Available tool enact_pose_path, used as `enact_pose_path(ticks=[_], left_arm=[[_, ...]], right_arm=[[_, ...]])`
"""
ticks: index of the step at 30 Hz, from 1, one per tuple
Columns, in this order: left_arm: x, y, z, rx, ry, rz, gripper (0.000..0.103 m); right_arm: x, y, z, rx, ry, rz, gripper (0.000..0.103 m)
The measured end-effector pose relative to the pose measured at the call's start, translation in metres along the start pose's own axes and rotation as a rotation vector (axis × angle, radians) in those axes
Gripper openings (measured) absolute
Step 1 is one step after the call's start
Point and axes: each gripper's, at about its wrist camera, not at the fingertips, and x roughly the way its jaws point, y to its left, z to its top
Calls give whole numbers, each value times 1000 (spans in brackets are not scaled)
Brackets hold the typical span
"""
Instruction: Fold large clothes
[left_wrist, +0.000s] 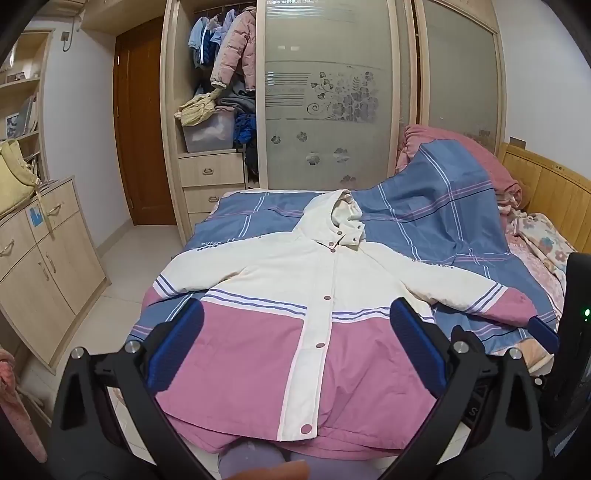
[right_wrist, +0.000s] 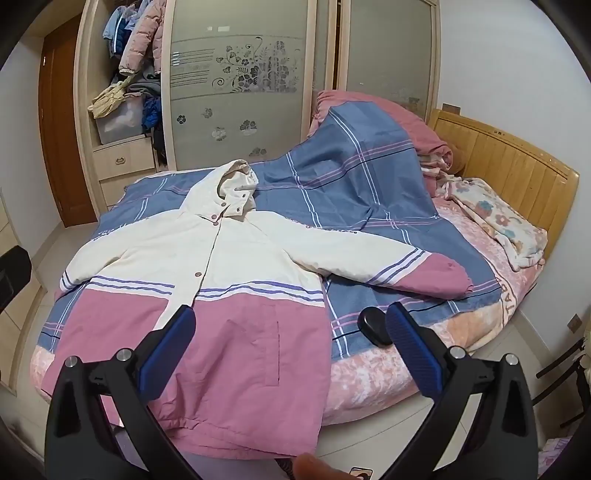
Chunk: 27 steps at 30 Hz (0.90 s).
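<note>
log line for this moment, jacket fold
stage: pre-grasp | jacket: spread flat on bed, snapped shut, sleeves out | left gripper: open, empty | right gripper: open, empty

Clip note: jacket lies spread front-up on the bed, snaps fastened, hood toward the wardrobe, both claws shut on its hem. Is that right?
Not quite. Both wrist views show the left claw and right claw open above the jacket, gripping nothing. The rest stands: front-up on the bed, snaps fastened, hood toward the wardrobe.

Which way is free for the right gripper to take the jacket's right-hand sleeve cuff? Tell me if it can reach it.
Probably yes. The right gripper is open and empty, and the pink sleeve cuff lies flat on the blue quilt ahead of it. Only a small black object on the bed sits near that path, low and off to the side.
</note>
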Motion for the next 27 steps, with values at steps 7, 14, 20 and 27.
enact_pose_path(ticks=[7, 14, 20, 27], left_arm=[[-1, 0, -1, -3, -6, 0, 101], [8, -2, -9, -1, 1, 0, 101], [8, -2, -9, 0, 1, -3, 101], [7, -2, -7, 1, 3, -1, 101]], right_arm=[[5, 5, 0, -18, 16, -2, 102], [7, 5, -5, -8, 13, 12, 102], [7, 1, -6, -9, 15, 20, 102], [8, 2, -6, -13, 15, 21, 102]])
